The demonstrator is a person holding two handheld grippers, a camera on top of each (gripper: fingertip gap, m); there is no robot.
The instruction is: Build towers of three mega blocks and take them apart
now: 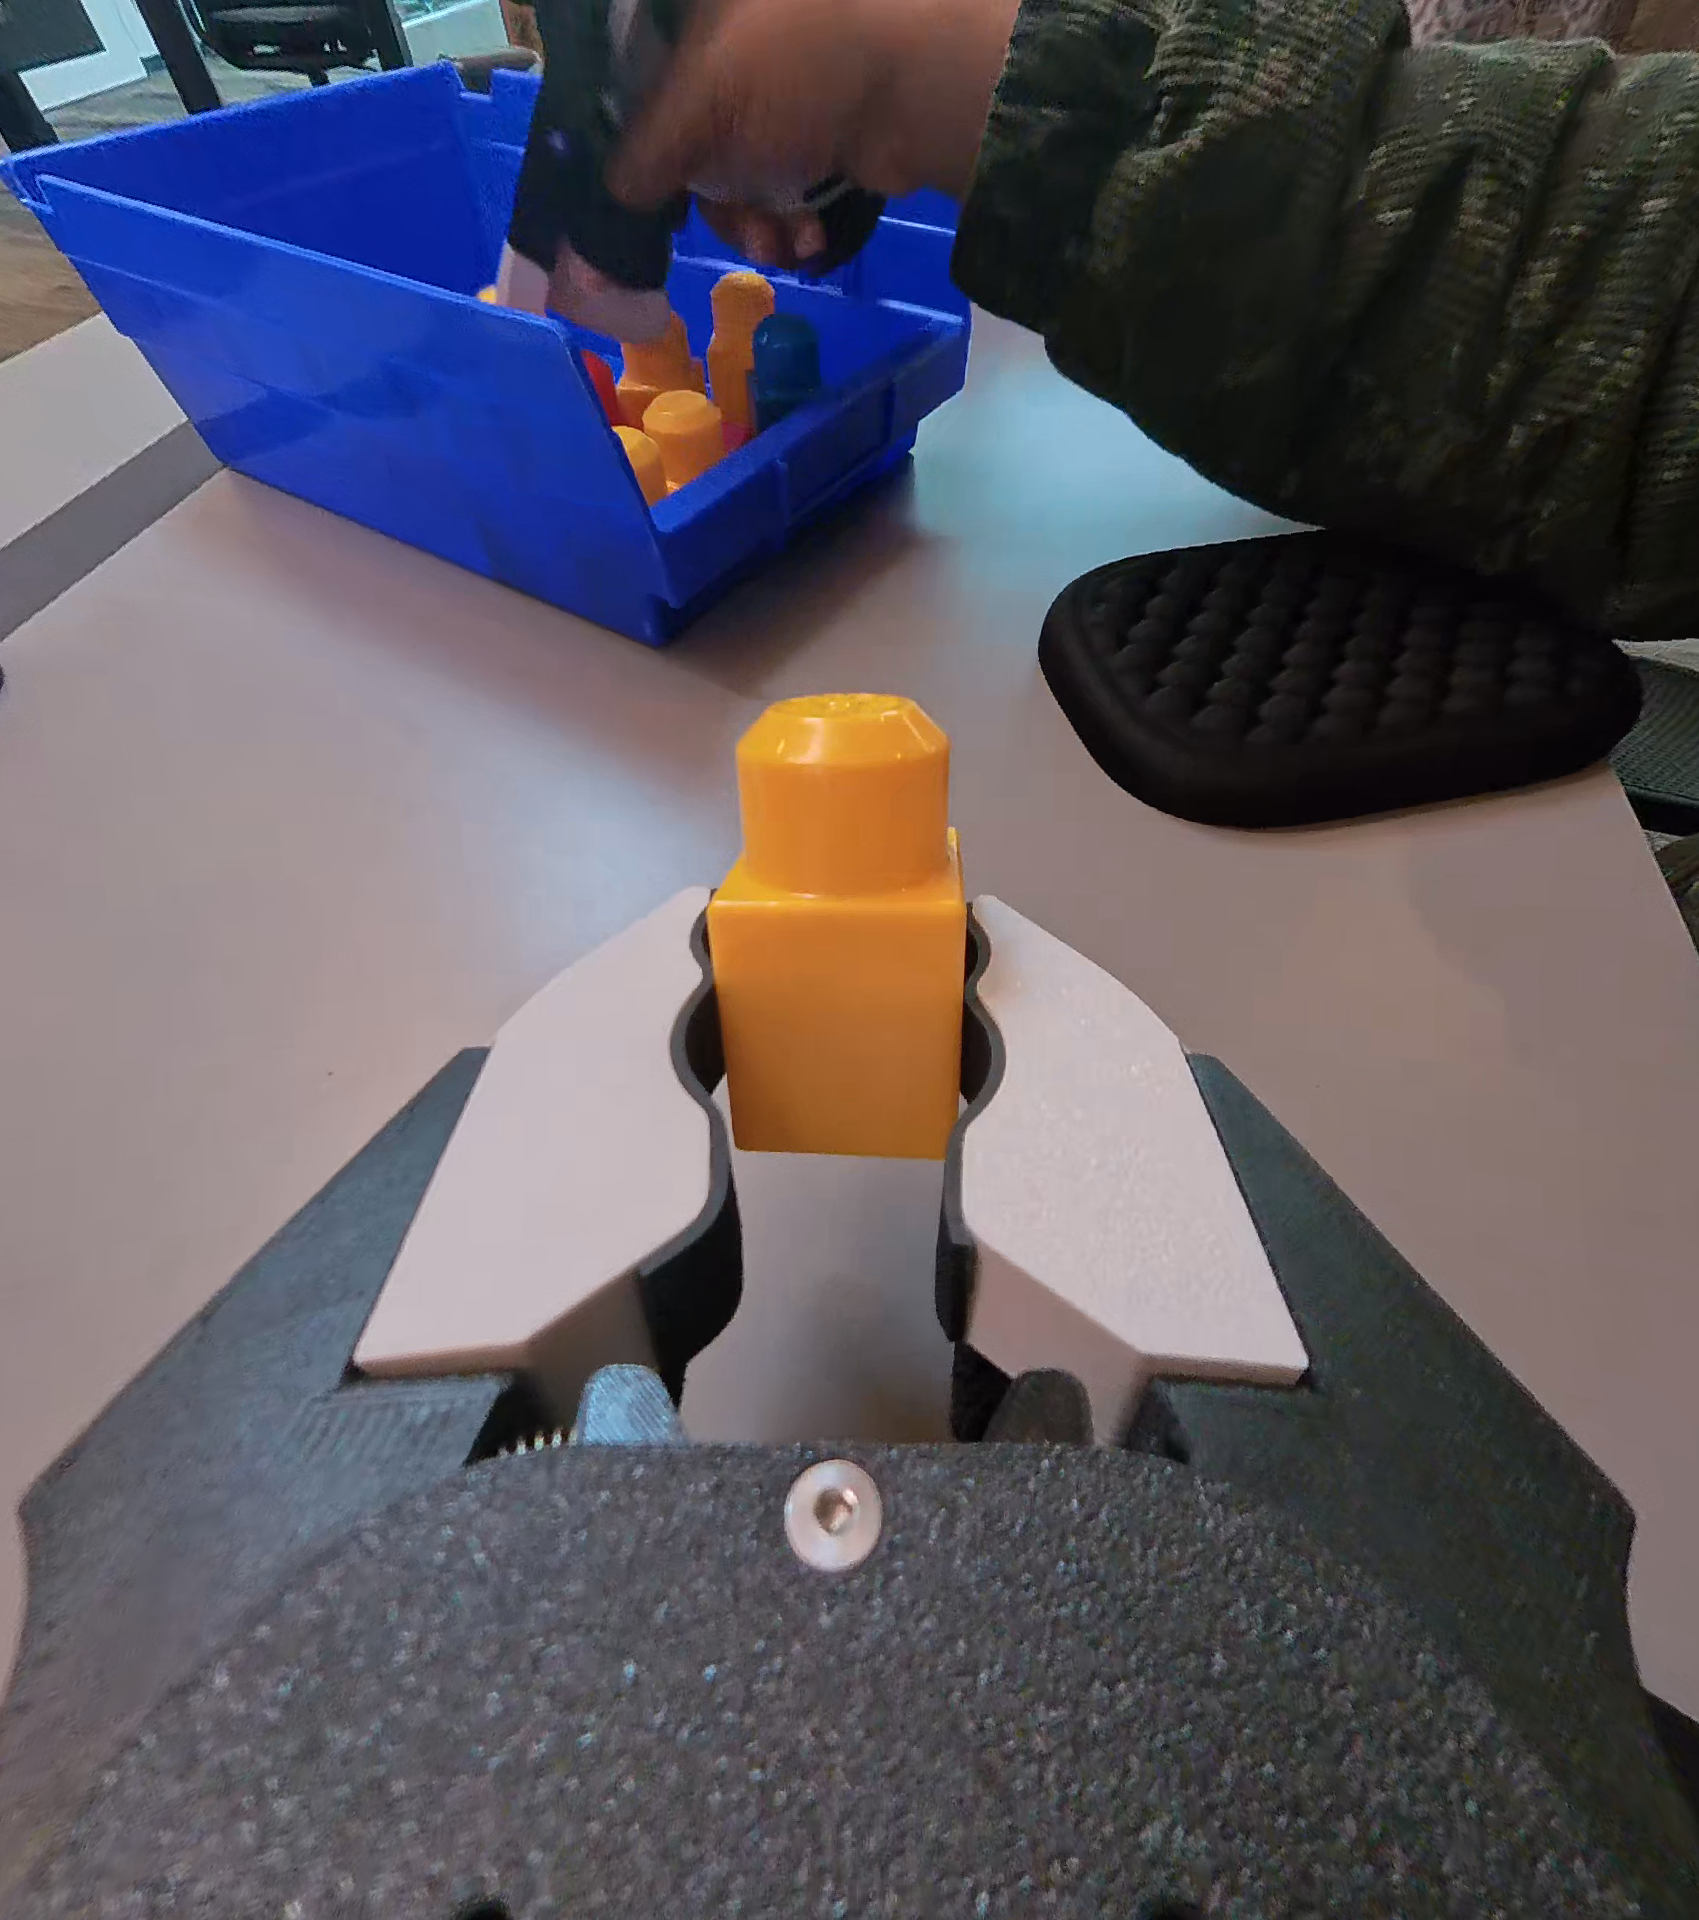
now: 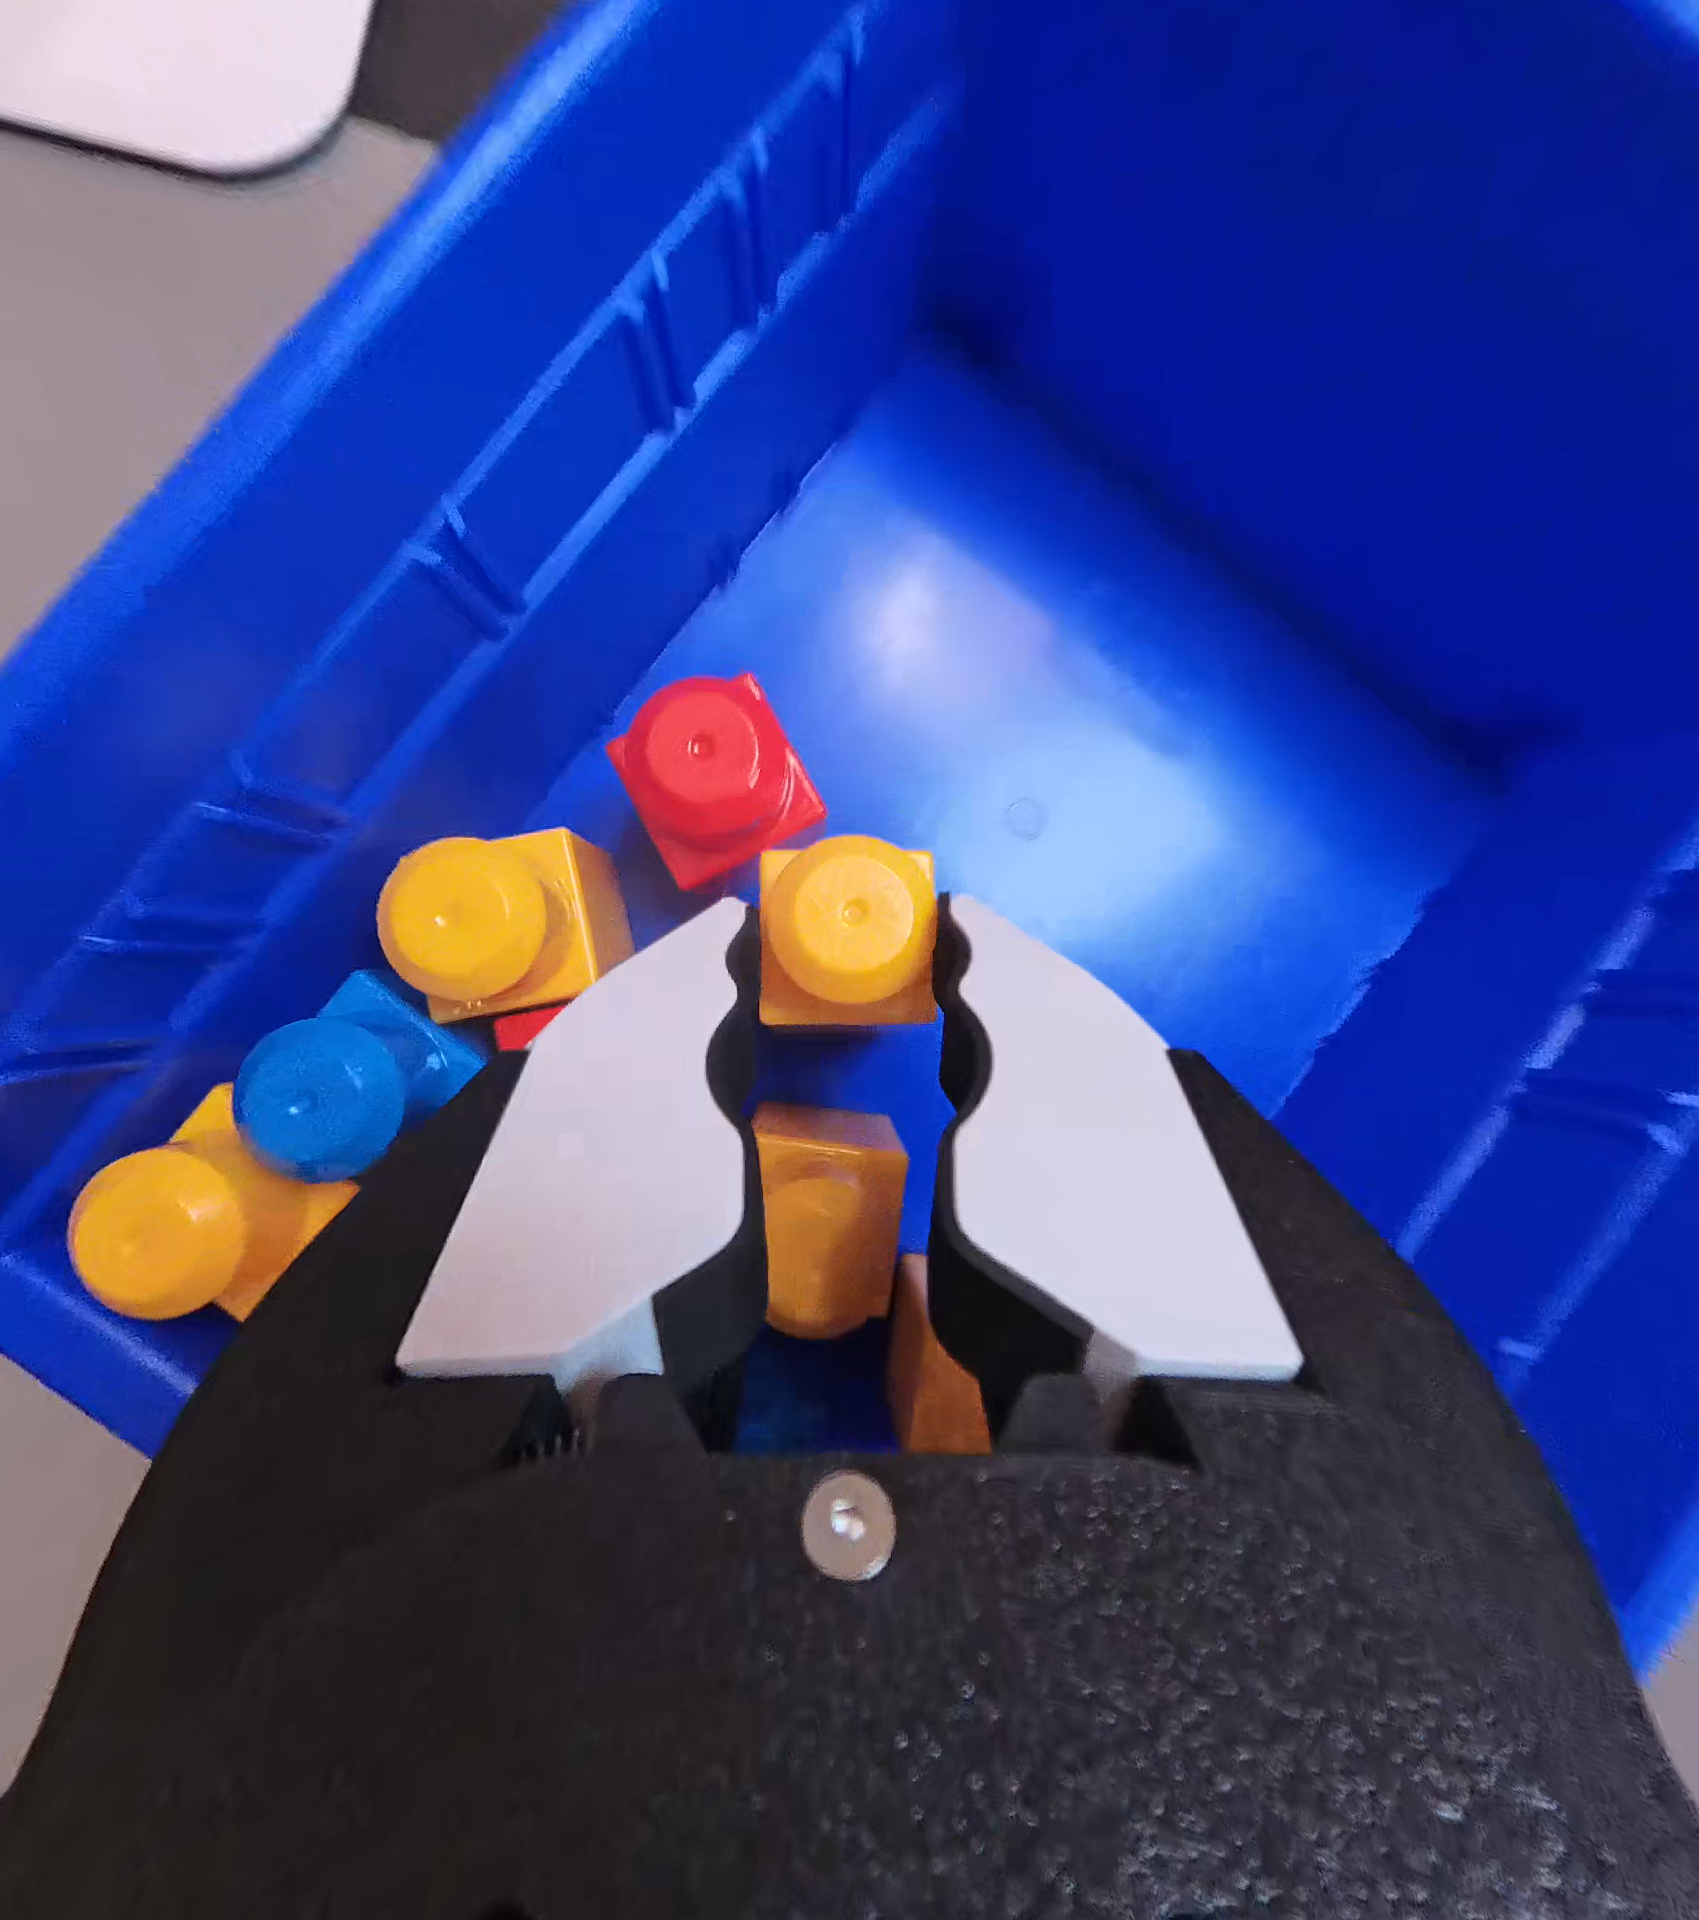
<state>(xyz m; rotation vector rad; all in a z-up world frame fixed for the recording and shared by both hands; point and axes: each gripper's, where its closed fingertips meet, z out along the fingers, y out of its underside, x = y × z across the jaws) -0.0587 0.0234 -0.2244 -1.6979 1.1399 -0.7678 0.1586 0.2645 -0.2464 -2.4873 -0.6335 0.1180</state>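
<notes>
Left gripper (image 1: 837, 1023): clamped on a single-stud orange block (image 1: 840, 997), its fingers pressing the flat side walls of the square body, stud up and upright, over the grey table (image 1: 305, 883).
Block in hand: hollow moulded plastic, so I'd judge it light and stiff, with smooth, slightly slippery faces; the body is the place to hold it, since that leaves the stud free for the next block.
Beside it: a black dimpled pad (image 1: 1333, 675) lies on the table to the right, apart from the block.
Right gripper (image 2: 845, 961): reaching down into the blue bin (image 2: 1240, 312), with its tips on both sides of a second orange block (image 2: 847, 935) seen stud-on; they look closed on it, though the picture is a little blurred.
Bin contents: a red block (image 2: 710, 774), a blue block (image 2: 336, 1091) and more orange ones, jumbled along the near-left wall; the far part of the bin floor is bare.
Farther off: from the left camera, the person's hand (image 1: 803, 114) and a green knitted sleeve (image 1: 1344, 260) hang over the bin.
Risk, as I see it: neighbours sit close, so a lift could drag one along.
</notes>
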